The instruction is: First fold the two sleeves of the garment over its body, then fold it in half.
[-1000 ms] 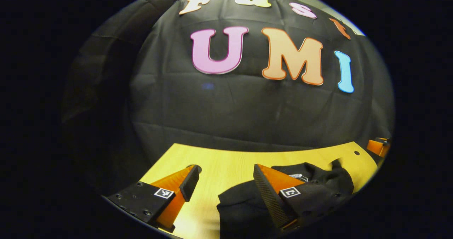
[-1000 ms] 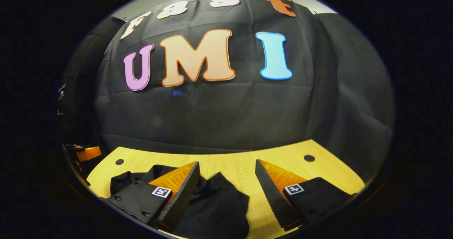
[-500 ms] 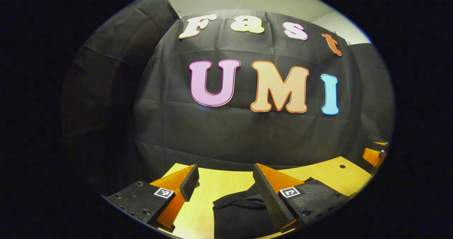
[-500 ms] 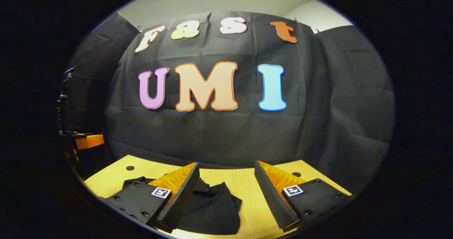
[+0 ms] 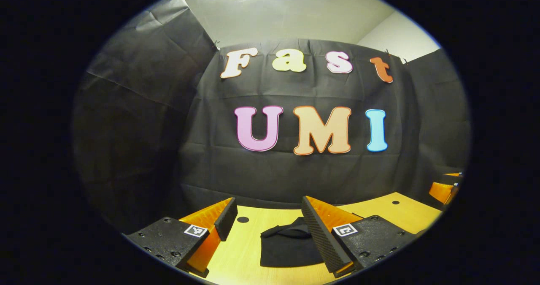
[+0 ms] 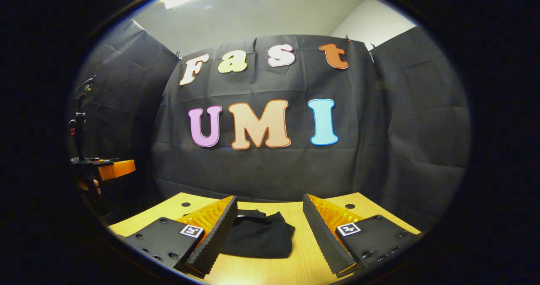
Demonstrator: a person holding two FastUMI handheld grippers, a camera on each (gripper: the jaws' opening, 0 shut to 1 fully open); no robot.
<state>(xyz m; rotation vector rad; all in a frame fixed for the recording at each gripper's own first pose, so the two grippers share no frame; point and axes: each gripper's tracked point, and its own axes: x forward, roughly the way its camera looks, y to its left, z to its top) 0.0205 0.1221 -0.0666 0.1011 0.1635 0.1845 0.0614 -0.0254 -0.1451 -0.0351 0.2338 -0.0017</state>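
The black garment [image 5: 287, 247] lay folded into a compact bundle on the wooden table [image 5: 388, 211], out in the middle of the top and short of its far edge, where small round holes sat near the corners. The left gripper [image 5: 270, 230] hung above the near part of the table with its jaws spread and nothing between them; the bundle showed beyond the gap. The right gripper [image 6: 270, 228] hung likewise, jaws spread and empty, the garment [image 6: 257, 236] lying past its fingers, clear of both. Off the table's left edge, in the right gripper view, a hand [image 6: 86, 186] gripped the other tool's handle.
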